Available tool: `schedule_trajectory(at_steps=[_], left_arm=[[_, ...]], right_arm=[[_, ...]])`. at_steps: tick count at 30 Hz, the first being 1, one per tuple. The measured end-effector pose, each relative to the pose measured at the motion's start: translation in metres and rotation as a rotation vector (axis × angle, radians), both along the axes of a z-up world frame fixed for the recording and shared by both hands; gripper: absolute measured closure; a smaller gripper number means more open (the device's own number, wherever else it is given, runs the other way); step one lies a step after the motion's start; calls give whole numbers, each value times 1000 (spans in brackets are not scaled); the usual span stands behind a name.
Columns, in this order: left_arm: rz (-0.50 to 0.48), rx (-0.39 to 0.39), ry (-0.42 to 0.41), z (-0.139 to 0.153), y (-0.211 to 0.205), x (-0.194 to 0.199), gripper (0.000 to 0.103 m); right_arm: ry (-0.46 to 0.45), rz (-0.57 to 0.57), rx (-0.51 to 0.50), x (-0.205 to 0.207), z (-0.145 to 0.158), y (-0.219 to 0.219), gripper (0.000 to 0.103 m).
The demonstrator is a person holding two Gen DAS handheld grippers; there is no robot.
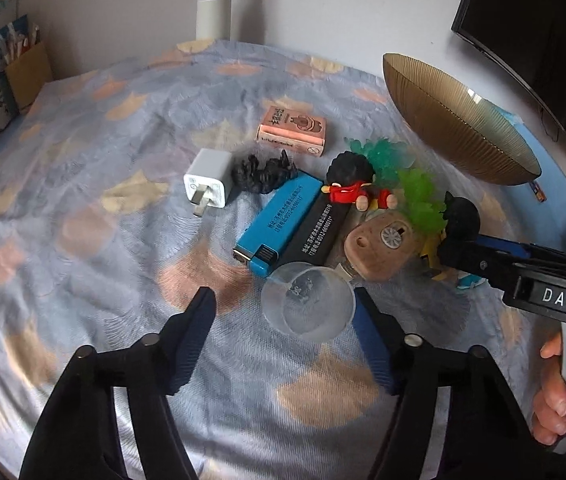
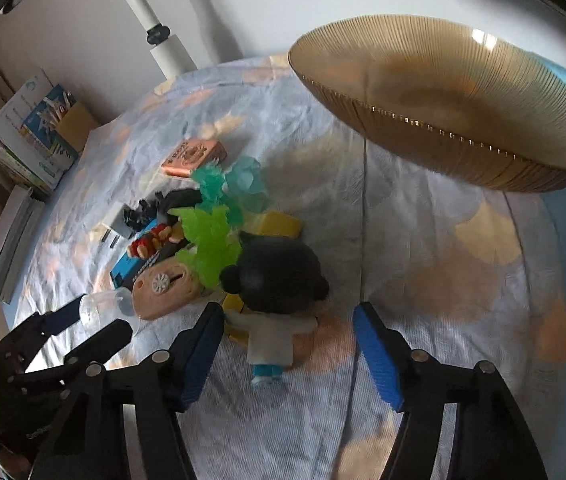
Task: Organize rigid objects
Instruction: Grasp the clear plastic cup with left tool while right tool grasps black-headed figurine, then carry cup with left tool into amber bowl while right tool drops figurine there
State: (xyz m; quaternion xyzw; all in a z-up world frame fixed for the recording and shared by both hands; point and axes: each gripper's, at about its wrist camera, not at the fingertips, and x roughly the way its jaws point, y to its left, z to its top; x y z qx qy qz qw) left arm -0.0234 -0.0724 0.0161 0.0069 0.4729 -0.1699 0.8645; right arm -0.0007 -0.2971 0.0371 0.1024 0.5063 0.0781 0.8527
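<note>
**A:** Start at the left. What lies on the tabletop (image 1: 83,200)?

**B:** It wears a blue cloth with peach patches. Leftmost of the cluster is a white charger (image 1: 208,178), prongs toward the camera. Just beside it is a small black figurine (image 1: 263,174), and behind that a pink box (image 1: 293,130) lying flat.

**A:** And further right?

**B:** A blue lighter (image 1: 277,224) and a black lighter (image 1: 319,230) lie side by side, touching. A red-clothed doll (image 1: 353,188) lies across their far ends. Next come a tan toy (image 1: 379,246) with a small wheel on it, then teal and green plastic plants (image 1: 417,196), and a black-haired doll (image 2: 275,280) in pale clothes. At the far right stands an amber ribbed bowl (image 1: 463,120), apart from the pile.

**A:** The fingers?

**B:** The left gripper (image 1: 283,312) has its fingers about half spread, with a clear plastic cup (image 1: 307,304) between them; the cup sits just by the right finger, but I cannot tell if it touches. The right gripper (image 2: 287,328) is also about half spread, its fingers either side of the black-haired doll's body, the left one close against it and the right one apart. A hand (image 1: 555,392) grips its handle.
</note>
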Motion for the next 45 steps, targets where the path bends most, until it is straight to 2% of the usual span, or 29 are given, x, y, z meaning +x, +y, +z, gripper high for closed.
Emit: schedule_trajectory(at_steps=[2, 3, 4, 5, 7, 10, 16, 21, 23, 25, 26, 27, 28, 31, 33, 36, 38, 39, 41, 43, 45], left_arm=[[6, -13, -14, -1, 1, 1, 50], [9, -13, -16, -2, 1, 2, 55], [11, -15, -27, -1, 1, 2, 67], [12, -21, -25, -2, 2, 2, 67], [21, -37, -30, -1, 5, 0, 67], [26, -54, -45, 3, 9, -6, 67], [26, -48, -67, 11, 12, -21, 67], [16, -50, -57, 8, 13, -28, 67], [15, -48, -45, 5, 11, -28, 67], [13, -47, -39, 4, 10, -27, 67], [10, -46, -39, 4, 9, -28, 67], [6, -41, -43, 5, 8, -28, 67], [3, -37, -47, 6, 7, -29, 67], [-10, -35, -76, 16, 4, -31, 67], [-26, -35, -100, 28, -1, -30, 67], [-82, -43, -170, 60, -19, -24, 67], [-140, -45, -243, 88, -40, -17, 67], [-165, -45, -275, 100, -52, -13, 67], [-214, -57, -328, 121, -79, -2, 67], [-226, -52, -362, 134, -94, 7, 67], [-230, -67, -355, 136, -97, 12, 67]], right_arm=[[-12, 18, -5, 1, 1, 3, 50], [-11, 26, -5, 1, 1, 3, 50], [-17, 32, -20, 1, 1, 6, 50], [-26, 42, -40, 0, 2, 9, 51], [-51, 60, -49, -4, 6, 11, 61], [-68, 85, -46, -11, 13, 10, 68], [-73, 102, -49, -29, 18, 7, 68], [-70, 164, -109, -50, 16, 14, 68], [-57, 188, -162, -53, 12, 21, 63], [-47, 179, -189, -51, 8, 24, 38], [-52, 169, -193, -49, 6, 26, 38], [-53, 170, -194, -48, 4, 27, 42], [-46, 177, -198, -45, 0, 30, 56], [-57, 183, -247, -47, -3, 37, 57], [-76, 187, -241, -52, 0, 39, 57], [-149, 171, -219, -60, 26, 32, 59], [-222, 137, -233, -56, 57, 18, 92], [-241, 121, -238, -51, 70, 9, 101], [-280, 76, -238, -43, 91, -10, 101], [-280, 49, -224, -26, 103, -31, 101], [-261, 52, -172, -17, 108, -45, 101]])
